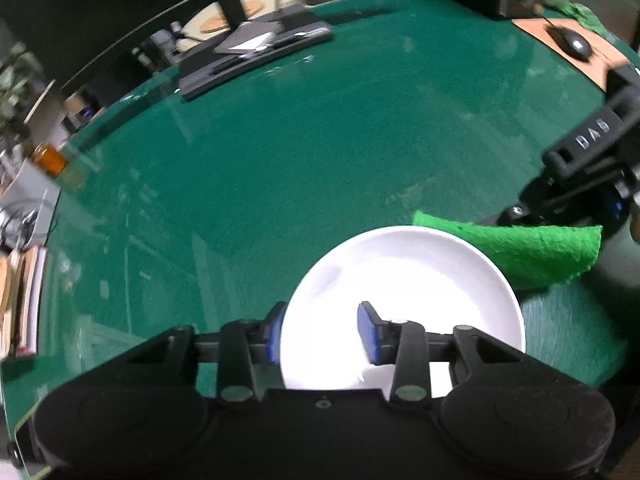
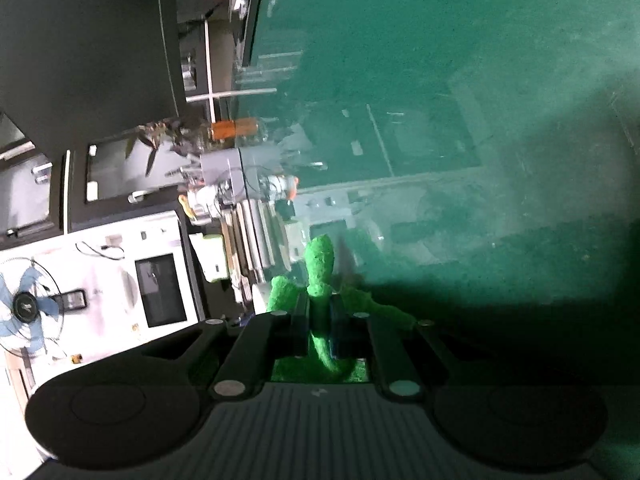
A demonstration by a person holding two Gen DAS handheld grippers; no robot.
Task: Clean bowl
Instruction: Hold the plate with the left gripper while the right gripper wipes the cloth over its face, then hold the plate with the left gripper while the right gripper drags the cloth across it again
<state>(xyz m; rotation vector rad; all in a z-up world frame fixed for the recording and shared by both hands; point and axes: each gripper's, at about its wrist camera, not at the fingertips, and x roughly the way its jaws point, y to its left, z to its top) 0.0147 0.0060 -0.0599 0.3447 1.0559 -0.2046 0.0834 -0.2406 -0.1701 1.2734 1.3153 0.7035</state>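
Left gripper (image 1: pixel 324 330) jaws straddle white bowl (image 1: pixel 404 280) rim at 9 o'clock; right gripper (image 2: pixel 320 316) jaws pinching green cloth (image 1: pixel 532 250) over rim at 2 o'clock.

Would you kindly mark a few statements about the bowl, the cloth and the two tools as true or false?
1. The left tool straddles the white bowl's rim, one finger inside. True.
2. The right tool is empty. False: it is shut on the green cloth.
3. The bowl is upside down. False: it sits upright on the green table.
4. The cloth overlaps the bowl's far right rim in the left wrist view. True.
5. A computer mouse lies inside the bowl. False: it sits far off on a brown mat.
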